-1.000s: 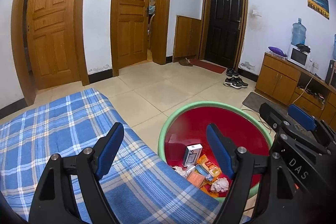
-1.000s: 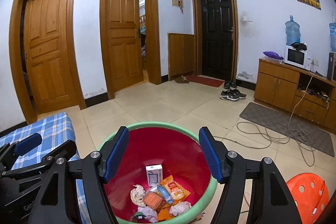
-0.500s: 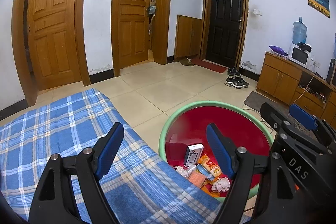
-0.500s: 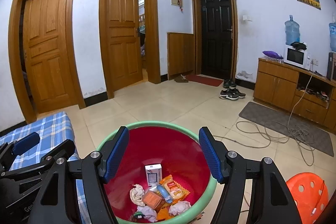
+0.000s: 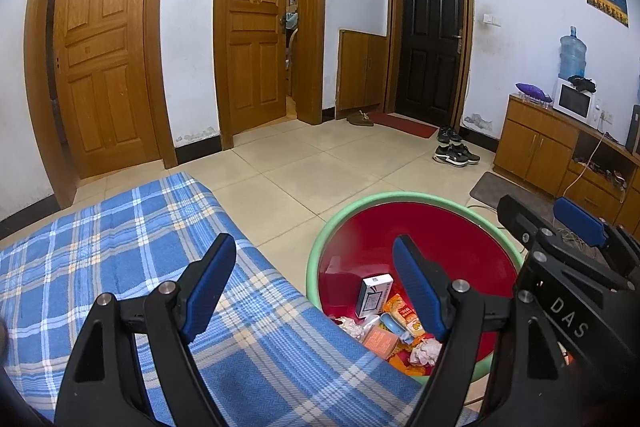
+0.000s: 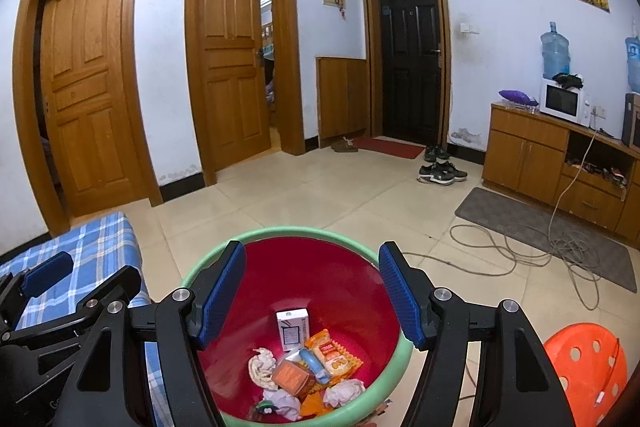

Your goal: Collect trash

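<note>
Both grippers, left and right, spread wide, empty, above red bin; "DAS" readable on right gripper's side.

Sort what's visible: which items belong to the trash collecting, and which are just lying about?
Job:
- round red bin with green rim
- white carton
- orange snack wrapper
- crumpled tissues

Lying about:
- black sneakers
- grey cable coil
- orange plastic stool
- white microwave

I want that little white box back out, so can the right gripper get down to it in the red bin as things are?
Probably yes. The right gripper is open and empty above the red bin, and the white box stands uncovered atop the trash.
</note>
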`<action>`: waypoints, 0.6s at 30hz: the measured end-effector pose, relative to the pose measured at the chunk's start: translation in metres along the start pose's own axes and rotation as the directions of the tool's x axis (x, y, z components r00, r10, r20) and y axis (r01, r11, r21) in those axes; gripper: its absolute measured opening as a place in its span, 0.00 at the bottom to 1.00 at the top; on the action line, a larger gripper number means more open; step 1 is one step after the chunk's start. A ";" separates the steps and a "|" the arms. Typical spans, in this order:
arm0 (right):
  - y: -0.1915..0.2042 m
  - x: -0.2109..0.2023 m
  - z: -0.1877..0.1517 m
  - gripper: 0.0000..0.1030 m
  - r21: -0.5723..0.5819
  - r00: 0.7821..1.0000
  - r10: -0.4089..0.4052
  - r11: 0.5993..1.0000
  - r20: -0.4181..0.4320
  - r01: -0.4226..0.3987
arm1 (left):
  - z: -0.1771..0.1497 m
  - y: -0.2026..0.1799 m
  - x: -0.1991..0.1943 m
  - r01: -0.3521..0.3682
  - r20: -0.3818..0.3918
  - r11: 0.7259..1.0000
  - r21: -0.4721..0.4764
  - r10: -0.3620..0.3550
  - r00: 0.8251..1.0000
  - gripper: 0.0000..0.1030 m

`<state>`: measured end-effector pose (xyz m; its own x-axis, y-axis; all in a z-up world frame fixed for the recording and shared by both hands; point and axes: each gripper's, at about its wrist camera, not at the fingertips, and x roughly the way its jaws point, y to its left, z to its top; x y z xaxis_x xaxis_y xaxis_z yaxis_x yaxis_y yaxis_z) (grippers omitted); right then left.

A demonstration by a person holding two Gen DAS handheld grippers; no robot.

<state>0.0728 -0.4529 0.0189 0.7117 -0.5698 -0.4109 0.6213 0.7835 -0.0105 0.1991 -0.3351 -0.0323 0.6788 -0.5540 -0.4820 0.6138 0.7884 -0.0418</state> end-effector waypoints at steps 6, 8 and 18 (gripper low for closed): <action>0.002 -0.001 0.000 0.68 -0.005 1.000 -0.010 1.000 0.004 0.010 | 0.000 -0.001 -0.001 -0.003 0.001 1.000 0.002 0.003 1.000 0.78; 0.002 0.000 0.000 0.68 -0.004 1.000 -0.010 1.000 0.004 0.010 | 0.000 -0.003 -0.002 -0.009 0.004 1.000 0.004 0.009 1.000 0.78; 0.003 -0.001 0.000 0.68 -0.011 1.000 -0.024 1.000 0.010 0.024 | 0.000 -0.003 -0.003 -0.017 0.004 1.000 0.006 0.017 1.000 0.78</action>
<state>0.0738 -0.4494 0.0191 0.6996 -0.5910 -0.4017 0.6346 0.7722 -0.0309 0.1955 -0.3362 -0.0307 0.6908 -0.5414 -0.4793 0.6046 0.7961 -0.0278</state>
